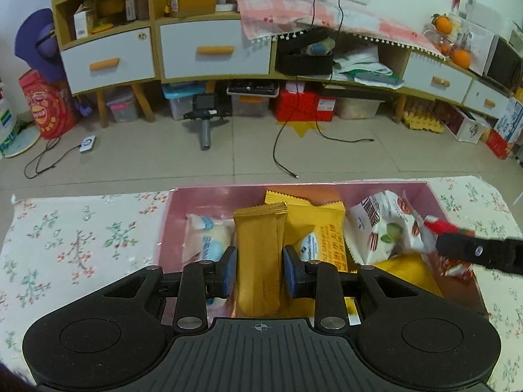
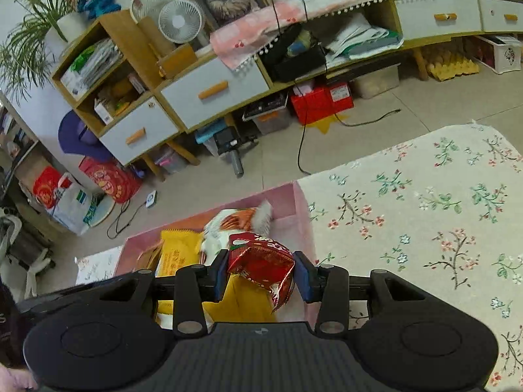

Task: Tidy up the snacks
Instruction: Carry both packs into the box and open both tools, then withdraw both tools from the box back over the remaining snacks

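A pink box sits on the floral tablecloth and holds several snack packs. My left gripper is shut on a gold snack packet, holding it upright over the box. A white-blue pack, a yellow pack and a white pack with red print lie inside. My right gripper is shut on a red foil snack packet over the box's right end. Its finger shows in the left wrist view.
The floral tablecloth stretches to the right of the box and to the left. Beyond the table edge are tiled floor, cables, and a cabinet with drawers.
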Available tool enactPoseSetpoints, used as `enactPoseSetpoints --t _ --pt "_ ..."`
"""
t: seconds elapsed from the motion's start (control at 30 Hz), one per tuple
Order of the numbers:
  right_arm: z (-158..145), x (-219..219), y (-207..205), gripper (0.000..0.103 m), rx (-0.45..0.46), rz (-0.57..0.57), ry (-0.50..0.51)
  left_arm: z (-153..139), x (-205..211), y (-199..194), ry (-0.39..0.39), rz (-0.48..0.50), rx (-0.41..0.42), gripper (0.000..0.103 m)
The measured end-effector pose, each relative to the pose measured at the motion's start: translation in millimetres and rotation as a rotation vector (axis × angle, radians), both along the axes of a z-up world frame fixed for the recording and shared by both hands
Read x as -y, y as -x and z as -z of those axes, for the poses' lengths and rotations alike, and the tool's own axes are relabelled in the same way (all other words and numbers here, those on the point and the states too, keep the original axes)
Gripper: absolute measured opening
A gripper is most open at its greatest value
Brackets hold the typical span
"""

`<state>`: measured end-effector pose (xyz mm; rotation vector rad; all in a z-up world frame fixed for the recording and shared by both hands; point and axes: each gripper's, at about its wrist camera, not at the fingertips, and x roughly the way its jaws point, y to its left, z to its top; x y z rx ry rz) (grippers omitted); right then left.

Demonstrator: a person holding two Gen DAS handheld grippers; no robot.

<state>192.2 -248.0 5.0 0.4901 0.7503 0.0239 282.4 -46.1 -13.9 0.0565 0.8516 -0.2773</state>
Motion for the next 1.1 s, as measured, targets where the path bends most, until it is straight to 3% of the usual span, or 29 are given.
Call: enactPoseSetpoints --t 0.13,0.3,0.4,0.53,0.67,0.83,1.1 --pt "4.6 -3.8 -2.6 0.013 -0.012 -0.017 0.024 2.7 2.6 -4.4 -0.011 0.003 0.010 0.027" --pt "2.9 -3.9 -2.8 0.022 -0.009 -0.027 0.019 -0.1 2.4 -1.6 -0.025 0.020 0.034 0.032" --pt "-2.0 -6.4 -2.3 0.032 0.006 -0.037 0.020 -3.7 0.3 2.2 -0.023 0.020 0.045 0.043" --pt "-15.0 -9.6 5.3 0.047 0.041 -0.044 0.028 -13.7 -3.9 14.8 -0.019 0.039 0.062 0.070" --pt "-29.9 -13.3 15.0 0.057 0.057 -0.050 0.043 -27.3 -4.2 34.7 -0.019 0.076 0.090 0.083" --pt "-43.7 -19.9 31.5 0.066 0.058 -0.052 0.088 -40.4 -5.2 67.0 -0.036 0.106 0.109 0.091" --pt "-53.2 -33.9 68.2 0.075 0.043 -0.046 0.177 -47.5 -19.9 119.8 0.003 0.109 0.078 0.097"
